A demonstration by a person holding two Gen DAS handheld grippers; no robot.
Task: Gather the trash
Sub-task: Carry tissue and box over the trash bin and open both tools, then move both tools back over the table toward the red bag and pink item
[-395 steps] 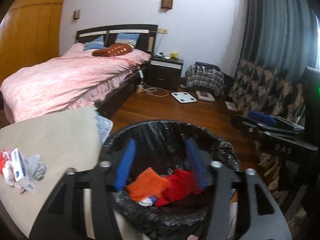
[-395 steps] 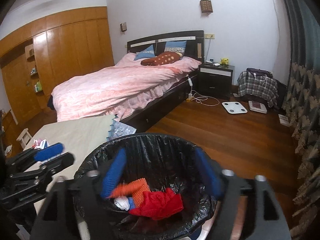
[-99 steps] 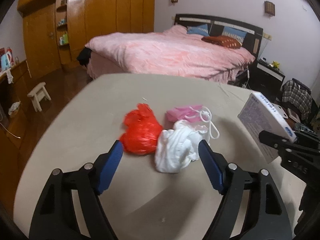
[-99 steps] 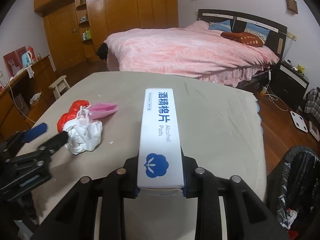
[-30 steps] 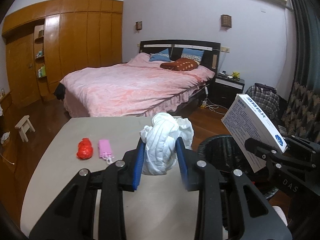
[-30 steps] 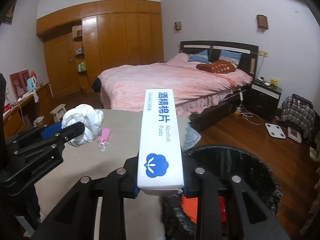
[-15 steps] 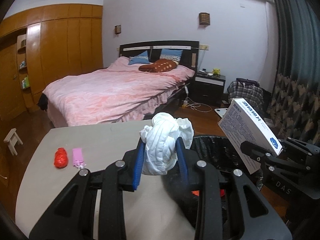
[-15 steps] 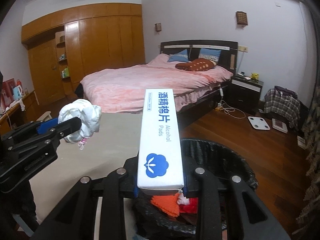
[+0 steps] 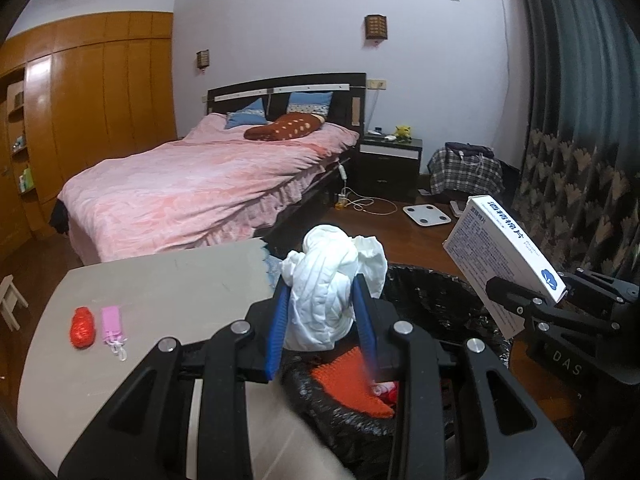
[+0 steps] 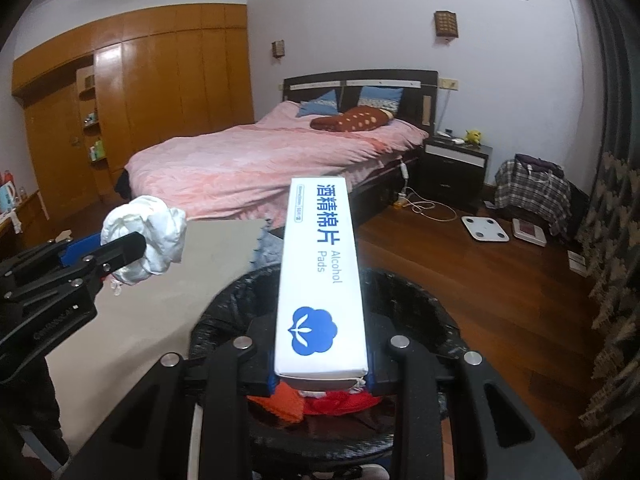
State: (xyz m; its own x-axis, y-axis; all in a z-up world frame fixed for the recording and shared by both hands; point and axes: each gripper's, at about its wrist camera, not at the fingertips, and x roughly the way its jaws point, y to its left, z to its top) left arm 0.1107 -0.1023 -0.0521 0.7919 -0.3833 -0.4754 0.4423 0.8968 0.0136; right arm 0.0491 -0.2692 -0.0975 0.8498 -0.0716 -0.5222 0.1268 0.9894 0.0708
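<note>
My left gripper [image 9: 323, 320] is shut on a crumpled white wad [image 9: 328, 280] and holds it over the near rim of the black-lined trash bin [image 9: 440, 296]. My right gripper [image 10: 320, 376] is shut on a white alcohol pads box [image 10: 320, 272], held above the same bin [image 10: 420, 304]. Orange and red trash [image 9: 352, 384] lies inside the bin. The box also shows in the left wrist view [image 9: 504, 256], and the wad in the right wrist view [image 10: 152, 240]. A red wad [image 9: 82, 326] and a pink item [image 9: 112, 322] lie on the beige table [image 9: 168, 280].
A pink bed [image 9: 200, 184] stands behind the table. A nightstand [image 9: 390, 160], a plaid bag [image 9: 464, 172] and a white scale [image 9: 426, 215] are on the wood floor. Curtains [image 9: 580, 160] hang at the right. A wooden wardrobe [image 9: 80, 120] fills the left wall.
Both grippers have moved rightward from the table toward the bin, each keeping its load. The bin now sits directly below them and the table items have slid left.
</note>
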